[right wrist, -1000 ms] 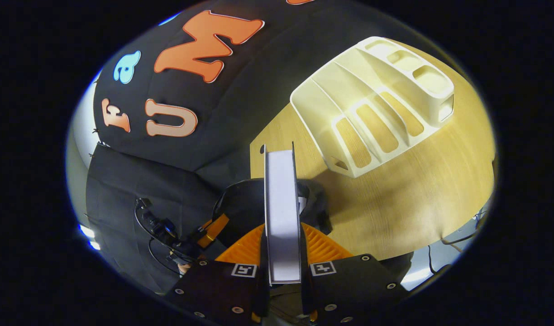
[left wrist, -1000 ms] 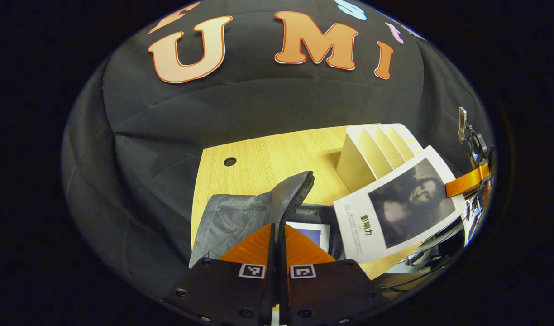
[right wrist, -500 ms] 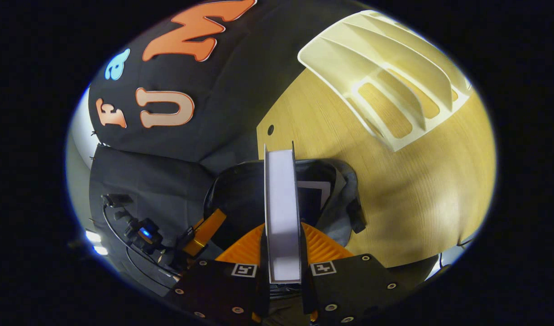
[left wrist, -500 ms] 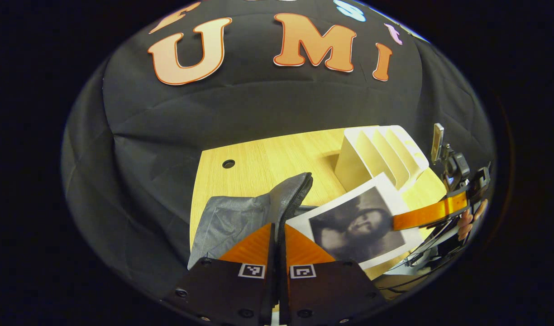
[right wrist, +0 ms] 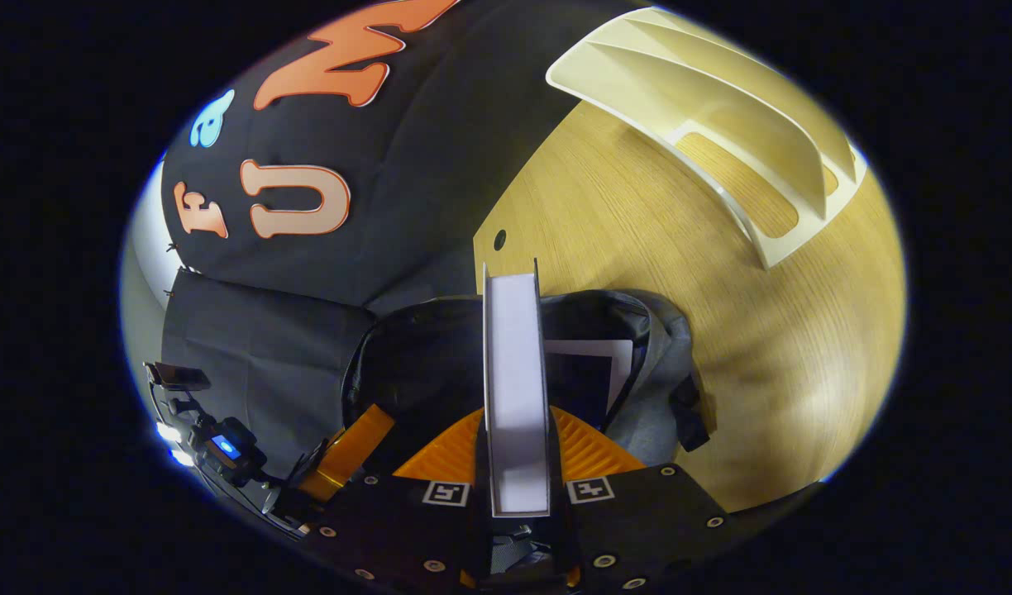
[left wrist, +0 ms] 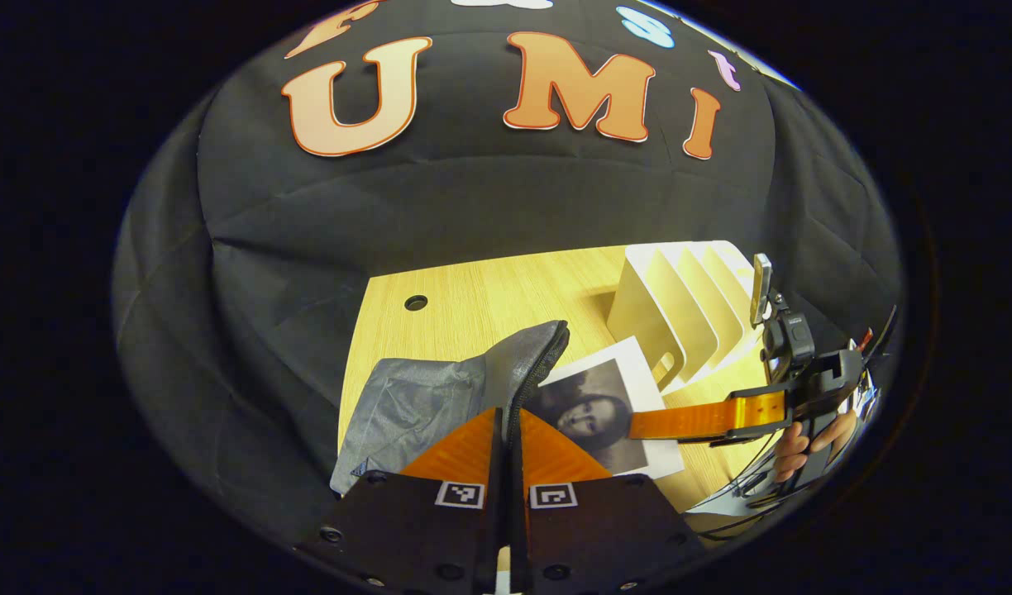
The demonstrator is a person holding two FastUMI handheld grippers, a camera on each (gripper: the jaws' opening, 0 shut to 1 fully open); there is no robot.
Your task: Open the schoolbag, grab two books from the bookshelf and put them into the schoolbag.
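The left gripper [left wrist: 506,430] pinched the schoolbag [left wrist: 440,397] flap up, keeping the mouth open, while the right gripper [right wrist: 516,446], clamped on a book [right wrist: 516,372], lowered it inside.

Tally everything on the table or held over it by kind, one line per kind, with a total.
Books: 2 (portrait-cover book held by the right gripper; second book inside the bag)
Schoolbags: 1 (grey schoolbag, its edge pinched by the left gripper)
Bookshelves: 1 (cream bookshelf)
Grippers: 2
Total: 6
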